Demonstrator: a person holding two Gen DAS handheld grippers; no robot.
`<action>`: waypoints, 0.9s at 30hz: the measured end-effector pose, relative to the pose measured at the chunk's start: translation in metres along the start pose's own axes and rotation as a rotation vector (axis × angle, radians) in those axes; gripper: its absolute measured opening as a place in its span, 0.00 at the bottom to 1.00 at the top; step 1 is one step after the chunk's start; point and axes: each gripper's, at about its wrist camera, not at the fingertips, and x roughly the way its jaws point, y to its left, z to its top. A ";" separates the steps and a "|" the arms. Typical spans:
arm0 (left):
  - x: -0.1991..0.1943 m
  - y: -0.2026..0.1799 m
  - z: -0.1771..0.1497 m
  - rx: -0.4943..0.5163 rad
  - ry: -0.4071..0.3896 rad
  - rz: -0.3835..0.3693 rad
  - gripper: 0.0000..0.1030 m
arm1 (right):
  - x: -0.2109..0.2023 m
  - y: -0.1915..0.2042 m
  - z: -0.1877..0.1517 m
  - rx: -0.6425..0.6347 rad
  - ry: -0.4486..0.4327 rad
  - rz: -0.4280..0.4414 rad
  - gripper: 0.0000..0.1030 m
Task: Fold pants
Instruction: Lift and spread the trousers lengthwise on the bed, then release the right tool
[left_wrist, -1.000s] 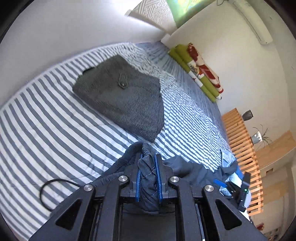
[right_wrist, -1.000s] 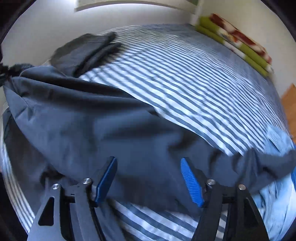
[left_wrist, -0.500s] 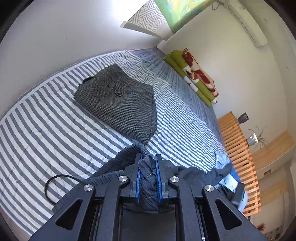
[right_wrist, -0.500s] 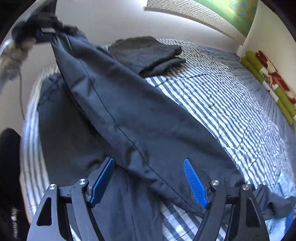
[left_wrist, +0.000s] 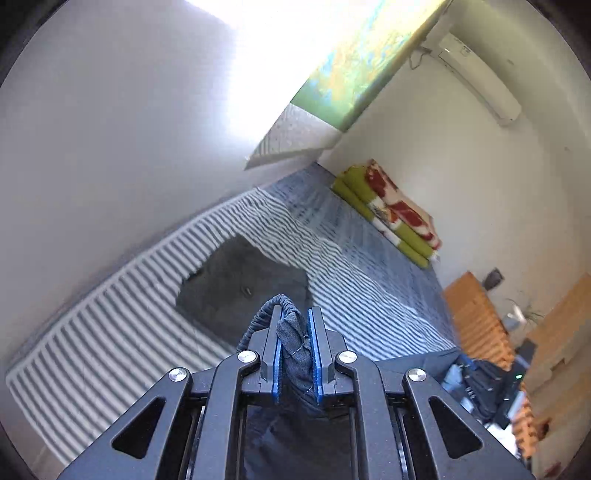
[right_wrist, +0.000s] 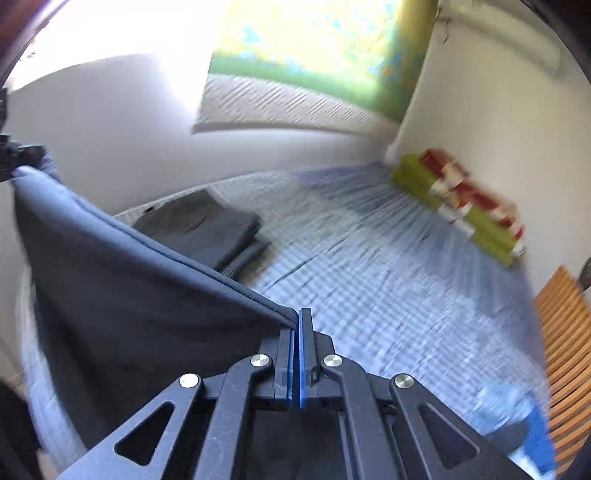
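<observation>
While both cameras show motion blur, the grips read clearly. In the left wrist view, the left gripper (left_wrist: 296, 345) sits at lower centre with its blue pads (left_wrist: 315, 354) clamped on a bunched wad of the dark navy pants (left_wrist: 295, 347); a gathered waistband loop arches out to the left of the jaws, and more navy cloth hangs beneath the gripper body.

In the right wrist view, the right gripper (right_wrist: 297, 354) sits at lower centre. Its jaws have just been closing and now stand together, pinching a thin seamed edge of the same pants at the tip. From that pinch the cloth stretches taut as a broad sheet toward the upper left of the frame, where it meets a dark object at the edge, too cropped to identify.

Behind, the striped bed cover (right_wrist: 388, 295) fills mid-frame. A folded grey garment (right_wrist: 207, 232) lies on it, left of centre. A green and red blanket stack (right_wrist: 465, 210) rests against the right wall. Wooden slats (right_wrist: 565, 332) appear at right edge.
</observation>
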 end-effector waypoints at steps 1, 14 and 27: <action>0.019 -0.003 0.008 0.017 -0.006 0.041 0.13 | 0.017 -0.001 0.016 -0.003 -0.009 -0.065 0.01; 0.120 0.036 -0.015 -0.024 0.240 0.096 0.60 | 0.120 -0.040 -0.005 0.072 0.322 -0.120 0.38; 0.097 0.123 -0.157 -0.214 0.405 0.099 0.69 | -0.071 -0.044 -0.217 0.198 0.411 0.171 0.58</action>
